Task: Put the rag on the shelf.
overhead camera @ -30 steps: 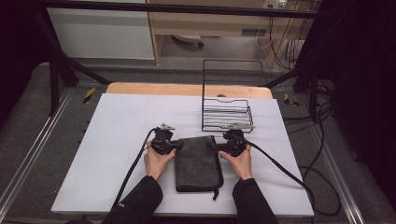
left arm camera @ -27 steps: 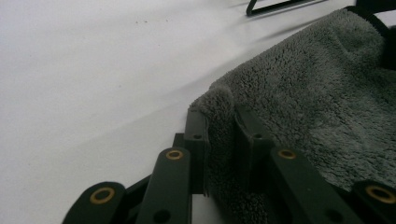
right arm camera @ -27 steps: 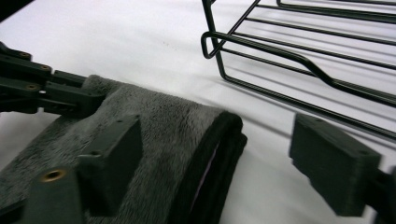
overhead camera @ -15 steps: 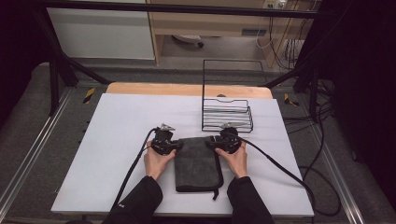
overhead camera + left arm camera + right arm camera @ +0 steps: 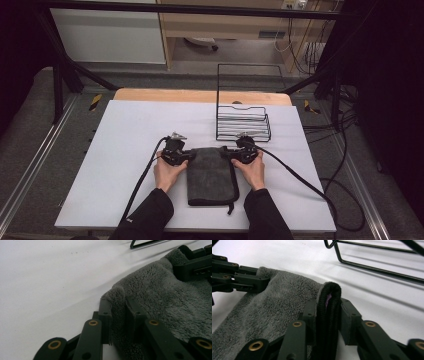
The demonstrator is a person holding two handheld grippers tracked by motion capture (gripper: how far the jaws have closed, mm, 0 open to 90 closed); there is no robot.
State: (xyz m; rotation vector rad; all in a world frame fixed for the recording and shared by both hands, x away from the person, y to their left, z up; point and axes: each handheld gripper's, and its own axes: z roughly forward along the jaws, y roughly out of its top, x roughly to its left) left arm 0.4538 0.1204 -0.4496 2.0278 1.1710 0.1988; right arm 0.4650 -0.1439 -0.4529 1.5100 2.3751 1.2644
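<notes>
The folded grey towel [image 5: 211, 175] lies on the white table [image 5: 125, 150] with its long axis running from 6 o'clock, near the person, to 12 o'clock, toward the wire rack [image 5: 243, 122]. Its far edge spans the two grippers, so each hand is equally near its own corner.

The left gripper [image 5: 186, 156] sits at the towel's 11 o'clock corner, jaws drawn close and pinching a fold of the pile between the pads [image 5: 106, 312]. The right gripper [image 5: 226, 153], at the 1 o'clock corner, has just been closing its jaws, and the bound edge of the towel stands pressed between them (a dark trim shows at the hem).

The rack stands beyond at 12 to 1 o'clock, just apart from the right gripper.
</notes>
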